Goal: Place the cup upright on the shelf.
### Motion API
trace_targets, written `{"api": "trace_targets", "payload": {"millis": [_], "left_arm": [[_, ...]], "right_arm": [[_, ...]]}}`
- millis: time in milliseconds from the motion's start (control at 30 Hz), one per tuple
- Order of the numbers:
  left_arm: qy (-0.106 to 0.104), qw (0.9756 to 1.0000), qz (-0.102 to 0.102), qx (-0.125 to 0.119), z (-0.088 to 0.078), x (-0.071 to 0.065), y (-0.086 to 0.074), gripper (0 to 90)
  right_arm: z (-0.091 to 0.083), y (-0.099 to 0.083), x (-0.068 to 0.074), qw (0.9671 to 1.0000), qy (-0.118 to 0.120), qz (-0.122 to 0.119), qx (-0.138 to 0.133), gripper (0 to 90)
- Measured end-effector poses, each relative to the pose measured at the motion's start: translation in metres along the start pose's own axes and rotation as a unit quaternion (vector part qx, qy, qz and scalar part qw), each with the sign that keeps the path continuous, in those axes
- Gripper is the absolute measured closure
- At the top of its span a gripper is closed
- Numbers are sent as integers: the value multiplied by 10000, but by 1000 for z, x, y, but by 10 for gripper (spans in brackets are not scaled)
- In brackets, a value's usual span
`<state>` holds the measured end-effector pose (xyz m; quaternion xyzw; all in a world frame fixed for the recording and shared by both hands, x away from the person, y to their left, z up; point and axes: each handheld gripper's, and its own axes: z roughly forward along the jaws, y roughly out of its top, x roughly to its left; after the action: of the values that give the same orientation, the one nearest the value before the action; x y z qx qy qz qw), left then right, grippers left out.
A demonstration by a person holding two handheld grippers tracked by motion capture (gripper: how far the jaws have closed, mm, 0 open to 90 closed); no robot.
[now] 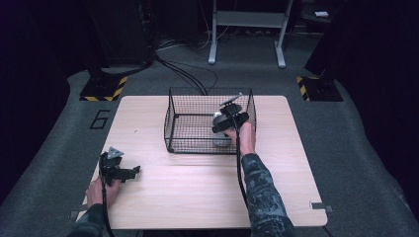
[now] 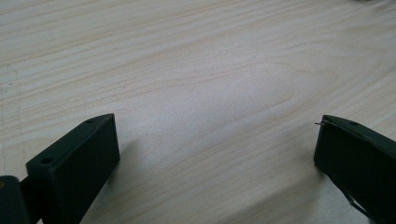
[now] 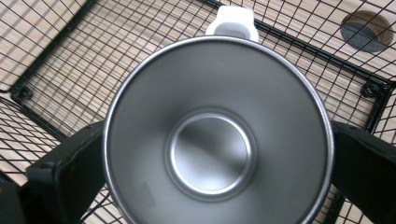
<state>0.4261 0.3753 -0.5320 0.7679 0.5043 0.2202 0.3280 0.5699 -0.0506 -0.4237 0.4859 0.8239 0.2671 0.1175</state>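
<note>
Now: right gripper (image 1: 223, 129) fingers clasp steel cup (image 3: 218, 135) in wire basket (image 1: 178, 118) | left gripper (image 2: 217, 158) fingers wide | pale wood table (image 1: 197, 187), grey carpet

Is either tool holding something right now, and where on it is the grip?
The right tool clamps the round steel cup with a white handle by its outer sides. The left tool is open, holding nothing.

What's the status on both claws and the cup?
Left claw open, idle on the table. Right claw shut on metal cup, inside wire basket. Nothing blocking.
</note>
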Motion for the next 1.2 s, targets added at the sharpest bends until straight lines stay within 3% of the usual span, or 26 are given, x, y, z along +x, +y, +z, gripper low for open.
{"api": "trace_targets", "payload": {"millis": [200, 400, 667, 1200], "left_arm": [[5, 10000, -52, -20, 0, -1, 0, 2], [5, 10000, -45, -18, 0, -1, 0, 3], [13, 10000, 2, -14, 0, 0, 0, 2], [20, 10000, -41, -57, 1, -1, 0, 3]], "right_arm": [[-9, 0, 0, 9998, 95, 68, -158, 0], [-30, 0, 3, 9987, 22, -71, -511, 0], [-60, -5, 7, 9966, 224, -307, -735, 0], [-133, -59, 28, 9899, 24, -850, -1134, 0]]}}
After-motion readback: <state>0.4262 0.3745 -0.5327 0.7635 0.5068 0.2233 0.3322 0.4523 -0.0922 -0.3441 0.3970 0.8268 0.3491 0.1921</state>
